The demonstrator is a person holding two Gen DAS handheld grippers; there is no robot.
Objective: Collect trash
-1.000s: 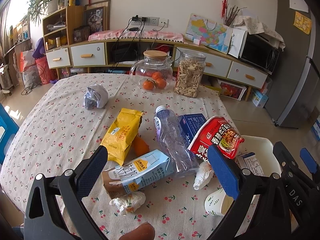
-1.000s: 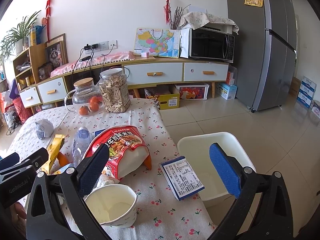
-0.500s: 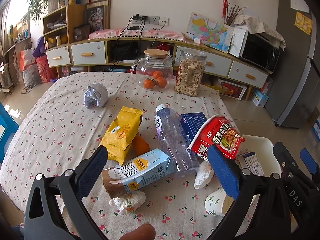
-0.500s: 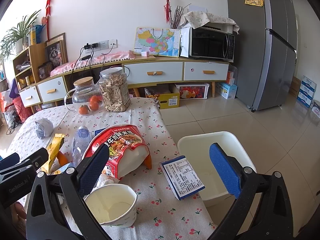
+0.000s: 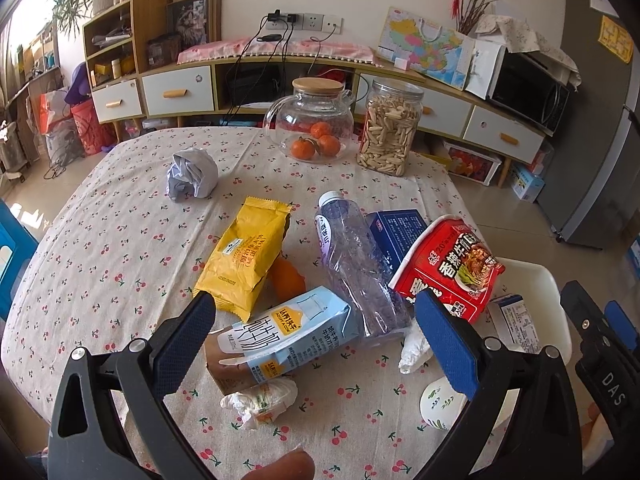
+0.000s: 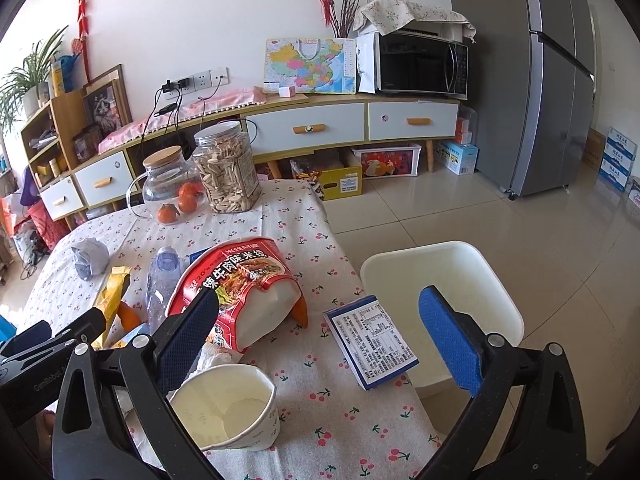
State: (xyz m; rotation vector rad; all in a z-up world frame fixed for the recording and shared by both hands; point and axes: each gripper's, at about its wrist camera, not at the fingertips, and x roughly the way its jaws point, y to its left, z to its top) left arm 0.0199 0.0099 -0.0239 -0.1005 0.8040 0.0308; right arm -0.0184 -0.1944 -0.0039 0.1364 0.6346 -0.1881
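Observation:
Trash lies on the cherry-print table: a blue milk carton (image 5: 288, 330), a crushed clear bottle (image 5: 356, 264), a yellow snack bag (image 5: 244, 256), a red noodle bowl (image 5: 448, 268), crumpled tissues (image 5: 260, 400), a grey paper ball (image 5: 192, 174) and a paper cup (image 6: 228, 408). A white bin (image 6: 444, 300) stands off the table's right edge. A small blue-edged box (image 6: 370, 340) lies at that edge. My left gripper (image 5: 316, 344) is open above the carton. My right gripper (image 6: 320, 344) is open above the cup and box.
A glass jar with oranges (image 5: 312, 124) and a jar of seeds (image 5: 390, 128) stand at the table's far side. A blue box (image 5: 400, 228) lies behind the bottle. A low cabinet (image 6: 320, 128), microwave and fridge (image 6: 552, 80) line the room beyond.

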